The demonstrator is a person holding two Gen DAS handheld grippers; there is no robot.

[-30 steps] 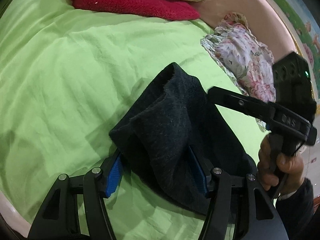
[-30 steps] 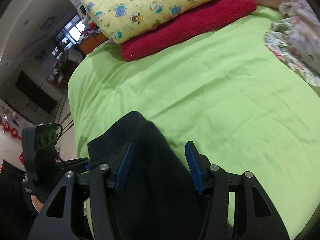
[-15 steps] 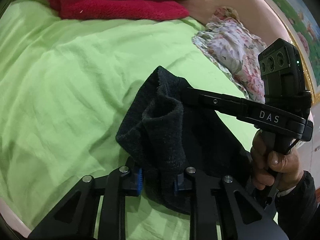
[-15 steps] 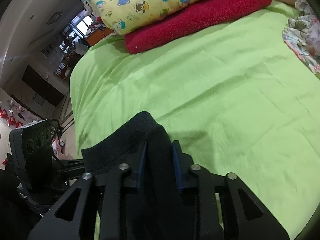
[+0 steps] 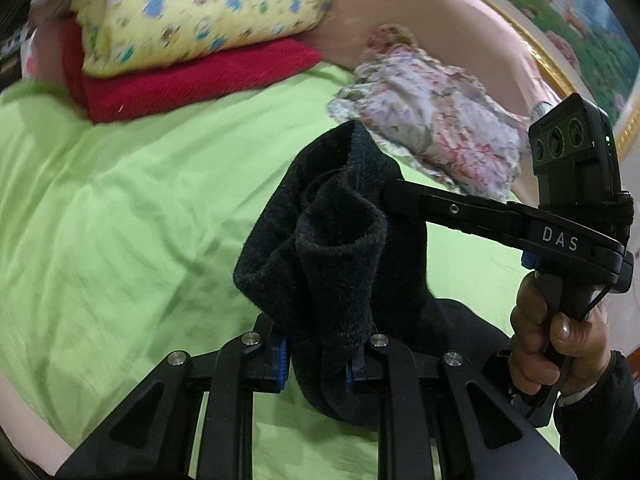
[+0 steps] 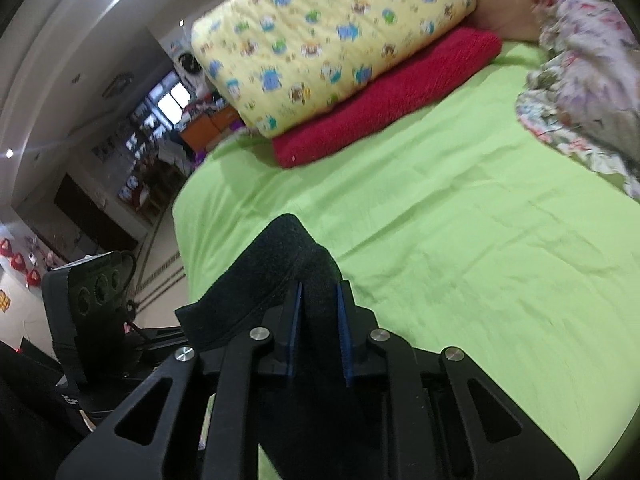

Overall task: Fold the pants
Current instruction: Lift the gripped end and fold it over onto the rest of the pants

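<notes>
Black fleece pants [image 5: 340, 240] hang bunched above the green bed sheet [image 5: 120, 220]. My left gripper [image 5: 316, 360] is shut on a fold of them at the bottom of the left wrist view. From the right, one finger [image 5: 460, 210] of the right gripper reaches into the same fabric, its tip hidden; a hand [image 5: 560, 332] holds its handle. In the right wrist view the right gripper [image 6: 318, 320] has its jaws closing, blue pads pressed on a ridge of the pants [image 6: 272, 264]. The left gripper's camera housing [image 6: 88, 292] shows at the left.
A yellow printed pillow [image 5: 192, 12] lies on a red towel [image 5: 192, 80] at the head of the bed. A floral cloth [image 5: 432, 120] is heaped at the right by the pink headboard [image 5: 460, 12]. The bed's left edge [image 6: 180, 216] drops to the room floor.
Both grippers went from open around the pants to shut on them. Both then rose, lifting the bunched fabric off the sheet.
</notes>
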